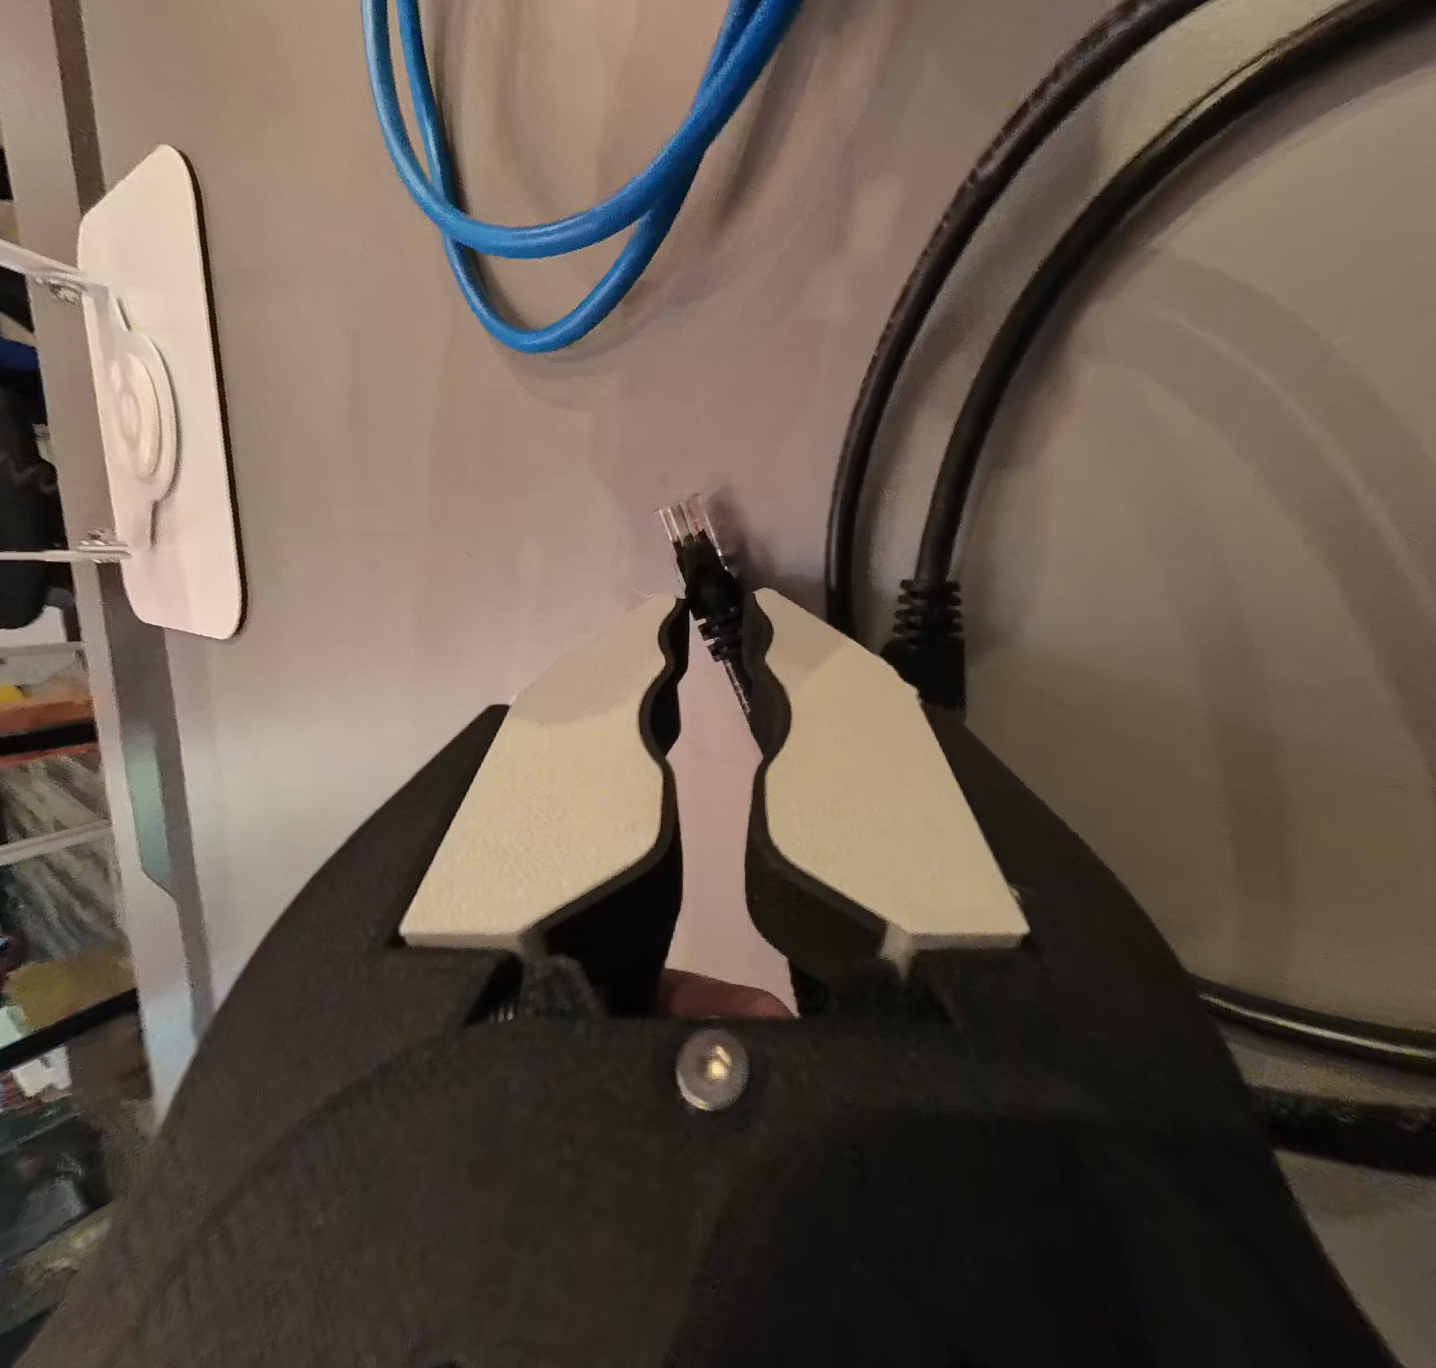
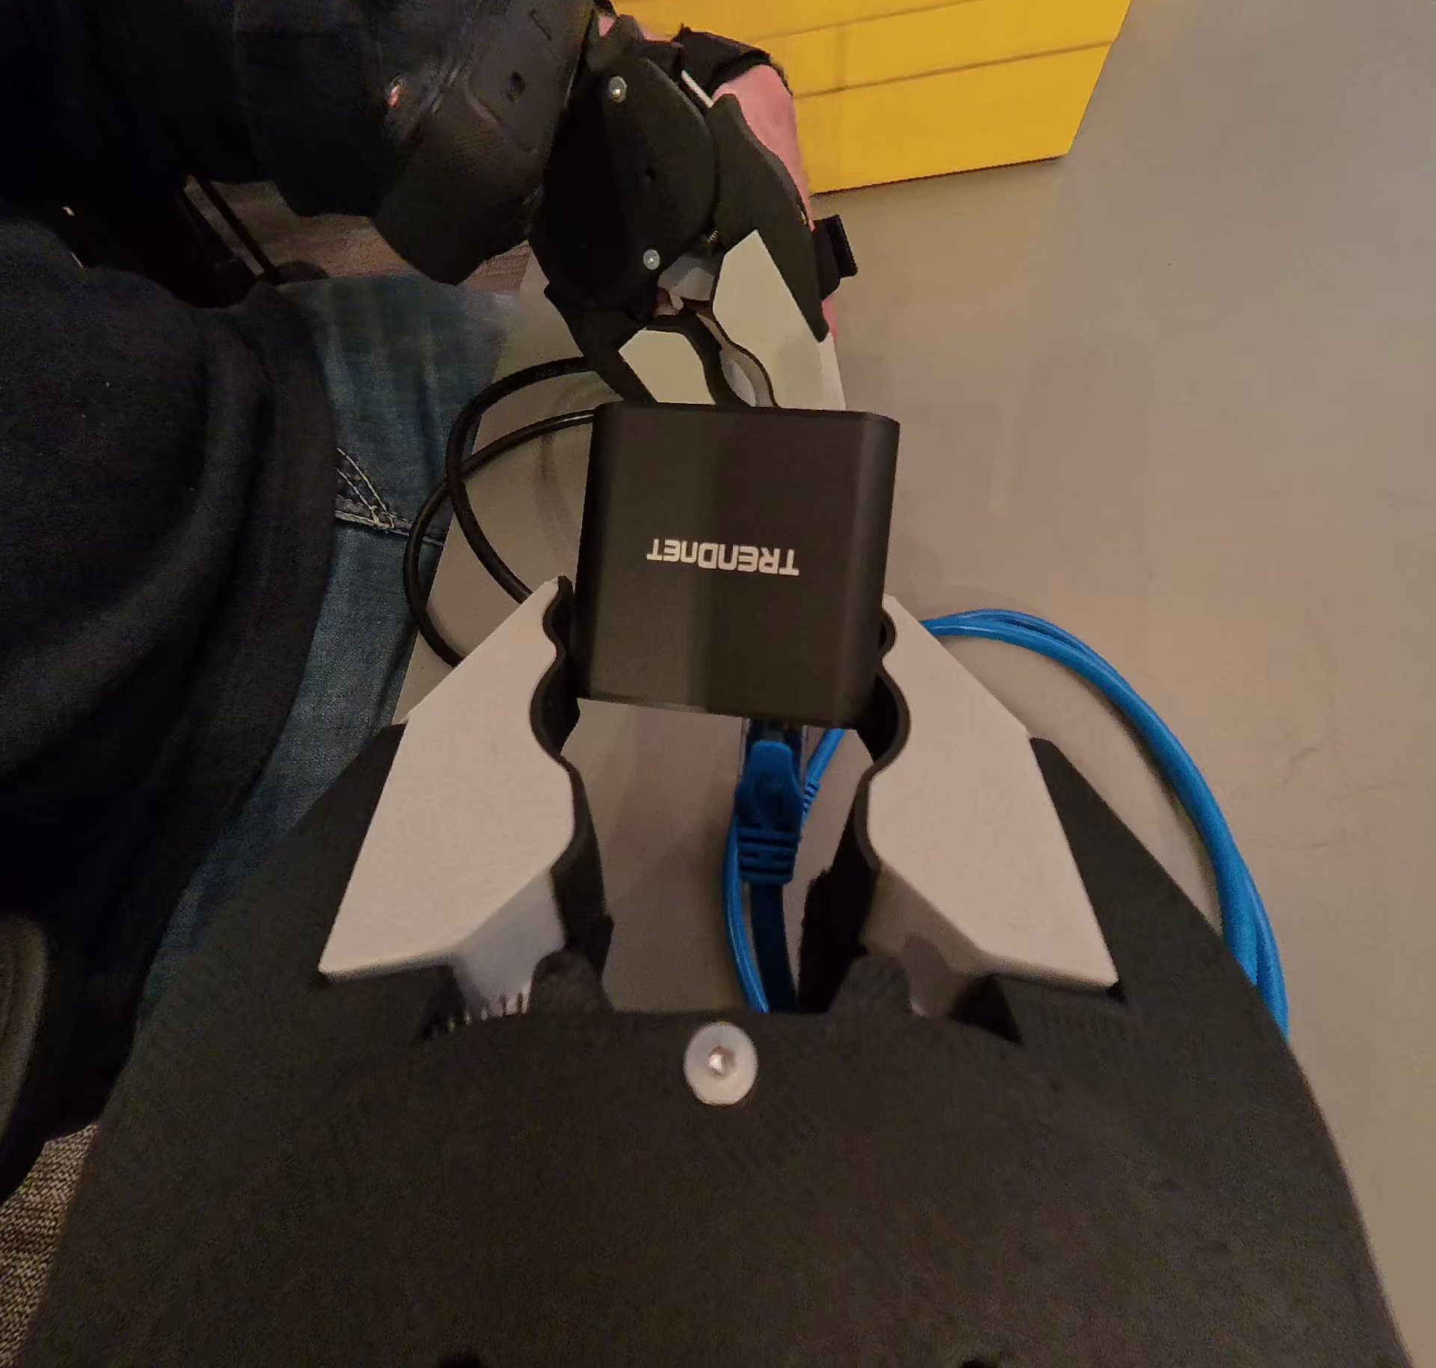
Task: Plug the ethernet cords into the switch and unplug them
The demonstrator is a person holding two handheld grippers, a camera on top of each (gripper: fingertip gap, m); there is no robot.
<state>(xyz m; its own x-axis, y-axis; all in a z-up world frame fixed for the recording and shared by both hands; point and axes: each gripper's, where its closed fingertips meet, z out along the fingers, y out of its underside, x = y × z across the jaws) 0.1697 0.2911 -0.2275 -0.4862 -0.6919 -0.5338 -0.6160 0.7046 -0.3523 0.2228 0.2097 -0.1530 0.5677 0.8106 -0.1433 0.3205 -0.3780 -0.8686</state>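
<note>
In the left wrist view my left gripper (image 1: 713, 600) is shut on a black ethernet cord (image 1: 719, 616) by its ribbed boot. The clear plug (image 1: 690, 526) sticks out past the tips, over the grey table (image 1: 388, 437). In the right wrist view my right gripper (image 2: 726, 600) is shut on the black switch (image 2: 738, 507), one finger on each side. A blue ethernet plug (image 2: 765, 810) sits in a port on the switch's near face. The left gripper (image 2: 723, 367) hovers just beyond the switch's far edge; its tips are hidden there.
Blue cable loops lie on the table (image 1: 544, 235) (image 2: 1165, 748). Thick black cable coils to the right (image 1: 971, 320), with a ribbed boot (image 1: 928, 631). A white plate with a clear bracket (image 1: 155, 398) is at left. A yellow bin (image 2: 894, 48) stands behind. A person's clothed legs (image 2: 155, 553) are at left. My hands' fingertips stand some 12 centimetres from each other.
</note>
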